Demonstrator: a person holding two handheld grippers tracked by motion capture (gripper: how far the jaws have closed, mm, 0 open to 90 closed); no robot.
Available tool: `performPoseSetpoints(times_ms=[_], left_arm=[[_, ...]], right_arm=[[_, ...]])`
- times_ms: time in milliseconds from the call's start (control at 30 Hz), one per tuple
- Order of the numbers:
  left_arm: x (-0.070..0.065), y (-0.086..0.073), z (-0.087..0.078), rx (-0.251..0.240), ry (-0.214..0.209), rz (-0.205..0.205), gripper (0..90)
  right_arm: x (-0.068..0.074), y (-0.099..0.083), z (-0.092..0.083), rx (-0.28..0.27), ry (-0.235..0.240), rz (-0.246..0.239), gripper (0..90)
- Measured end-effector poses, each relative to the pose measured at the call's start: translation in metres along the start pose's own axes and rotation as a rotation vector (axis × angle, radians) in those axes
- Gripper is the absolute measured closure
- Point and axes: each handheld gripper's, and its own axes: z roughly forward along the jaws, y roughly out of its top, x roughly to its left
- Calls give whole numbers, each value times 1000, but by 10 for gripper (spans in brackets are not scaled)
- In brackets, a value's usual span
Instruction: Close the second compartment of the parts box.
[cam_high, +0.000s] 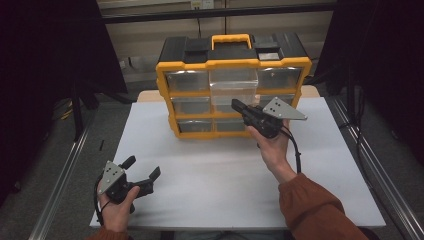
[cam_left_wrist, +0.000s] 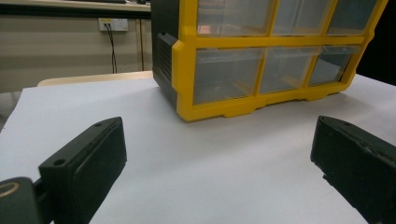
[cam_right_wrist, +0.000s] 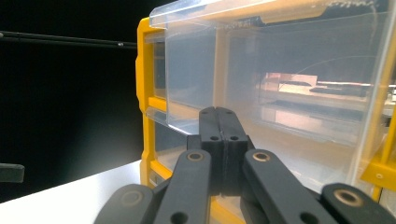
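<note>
A yellow and black drawer cabinet (cam_high: 232, 64) stands at the back of the white table (cam_high: 210, 175), with clear drawers in three rows. Its top middle drawer (cam_high: 233, 89) sticks out from the frame. My right gripper (cam_high: 235, 103) is shut, its tips against the lower front of that clear drawer (cam_right_wrist: 280, 70). In the right gripper view the jaws of the right gripper (cam_right_wrist: 217, 112) press together with nothing visible between them. My left gripper (cam_high: 142, 167) rests open near the front left of the table, well short of the cabinet (cam_left_wrist: 261, 70). Nothing lies between the spread jaws of the left gripper (cam_left_wrist: 217, 140).
Metal rails (cam_high: 65, 175) run along both sides of the table. Dark curtains hang left and right. A black carry top with a yellow handle (cam_high: 231, 39) caps the cabinet. A wall socket (cam_left_wrist: 113, 24) with a cable sits behind the table.
</note>
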Motion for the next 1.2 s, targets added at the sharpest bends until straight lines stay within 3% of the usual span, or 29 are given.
performPoseSetpoints(times_ms=[567, 667, 1133, 1200], left_arm=[[0, 0, 0, -2, -1, -3, 36], [-1, 0, 1, -13, -3, -20, 36], [0, 0, 0, -2, 0, -5, 36], [-1, 0, 1, -12, -2, -21, 36]], right_arm=[[-4, 2, 4, 3, -12, -1, 900], [-5, 2, 5, 2, -19, 1, 900], [-8, 2, 9, 5, -28, 4, 900], [-9, 3, 10, 7, -29, 6, 900]])
